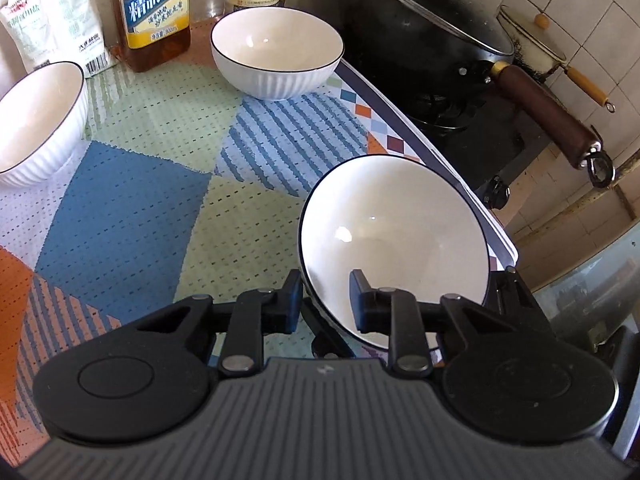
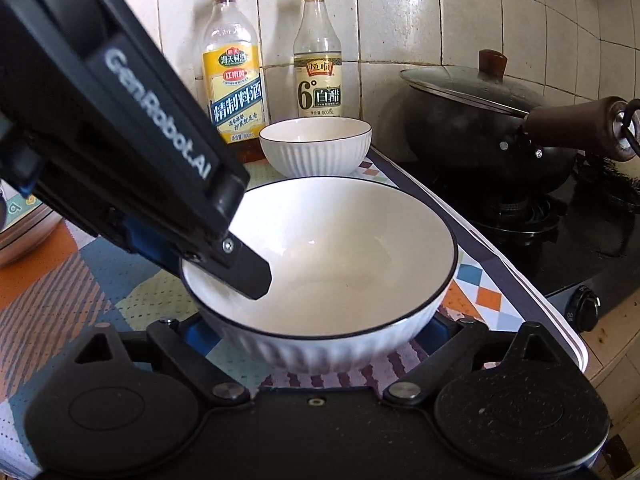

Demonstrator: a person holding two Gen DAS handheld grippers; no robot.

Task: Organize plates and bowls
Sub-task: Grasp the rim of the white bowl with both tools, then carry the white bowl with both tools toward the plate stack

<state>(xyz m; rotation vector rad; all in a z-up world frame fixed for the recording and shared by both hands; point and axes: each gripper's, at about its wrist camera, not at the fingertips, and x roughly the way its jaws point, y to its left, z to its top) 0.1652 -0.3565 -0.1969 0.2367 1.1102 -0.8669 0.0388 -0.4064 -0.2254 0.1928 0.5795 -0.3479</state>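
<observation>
The left tool (image 1: 325, 300) is pinching the near rim of a white ribbed ceramic bowl with a thin dark rim line (image 1: 394, 248), one finger (image 2: 244, 274) inside and the other outside the wall. That bowl is sitting near the surface's right edge, right next to the black gas stove (image 2: 560, 236), on a perforated mat of blue, green and orange patches (image 1: 132, 208). The right tool (image 2: 316, 340) is gaping wide, arms spread on either side of the same bowl's base, holding nothing. Two more matching white ribbed bowls are sitting on the mat: one (image 1: 277, 52) toward the back edge in front of the yellow-labelled bottles (image 1: 154, 8), another (image 1: 38, 124) off at the left edge. A lidded black wok (image 1: 424, 36) is resting on the stove.
</observation>
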